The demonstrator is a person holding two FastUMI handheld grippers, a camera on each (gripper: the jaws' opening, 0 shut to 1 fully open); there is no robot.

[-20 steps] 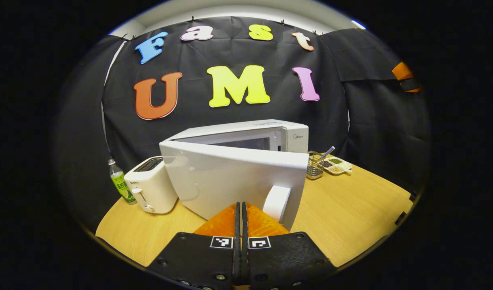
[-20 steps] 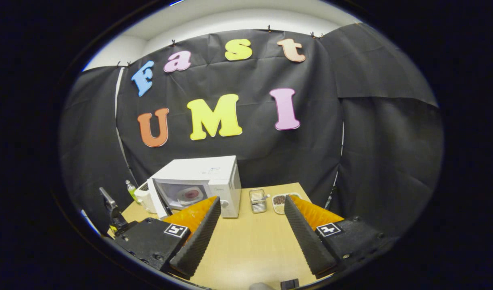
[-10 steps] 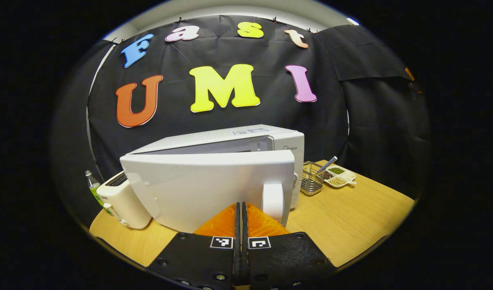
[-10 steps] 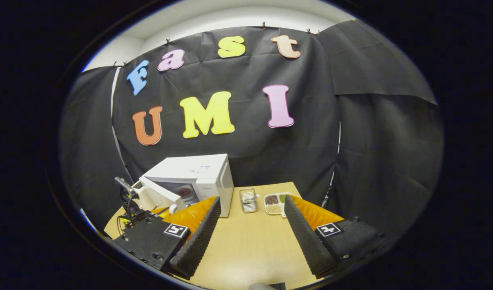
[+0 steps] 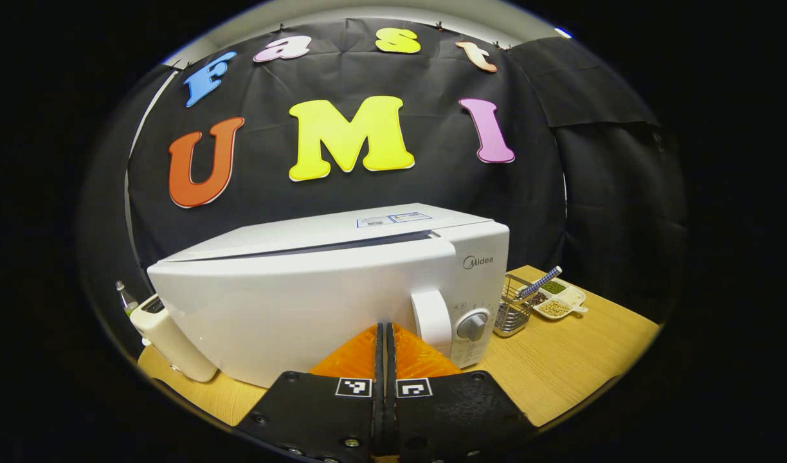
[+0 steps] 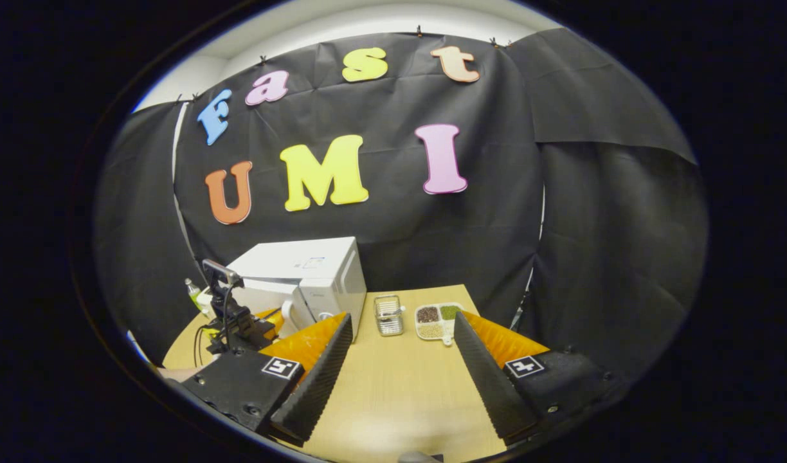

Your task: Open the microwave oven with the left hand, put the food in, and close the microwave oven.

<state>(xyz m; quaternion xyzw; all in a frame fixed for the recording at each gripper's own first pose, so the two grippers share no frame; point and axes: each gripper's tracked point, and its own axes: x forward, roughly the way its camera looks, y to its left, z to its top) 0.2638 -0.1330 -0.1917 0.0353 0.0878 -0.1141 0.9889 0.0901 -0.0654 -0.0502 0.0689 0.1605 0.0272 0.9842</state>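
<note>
**Nearly shut: the microwave door stands a crack ajar**

Close up in the left gripper view, the left gripper (image 5: pixel 385 334) has its two fingers pressed flat together with nothing between them, and their tips rest against the lower front of the white microwave oven (image 5: pixel 342 283), just beside the door's handle (image 5: pixel 432 321). The door (image 5: pixel 290 315) is almost closed; a thin dark gap runs along its top edge. To the right of the handle sits the control panel with a round knob (image 5: pixel 474 325). A toaster (image 5: pixel 171 341) stands at the microwave's left side, with a bottle (image 5: pixel 125 298) behind it. On the right, a wire basket (image 5: pixel 514 312) holds a utensil, and beyond it lies a divided dish of grains (image 5: pixel 557 302). All stand on the wooden table (image 5: pixel 580 360).

Farther back, the right gripper view has the right gripper (image 6: pixel 400 366) with fingers spread wide apart and empty, above the table (image 6: pixel 400 399). The microwave oven (image 6: pixel 303 276) sits at the rear left, and the left gripper (image 6: pixel 239 321) is against its front. The wire basket (image 6: pixel 388 315) and the divided dish (image 6: pixel 437 320) lie between the right gripper's fingers, well beyond them. The food cannot be made out.
</note>
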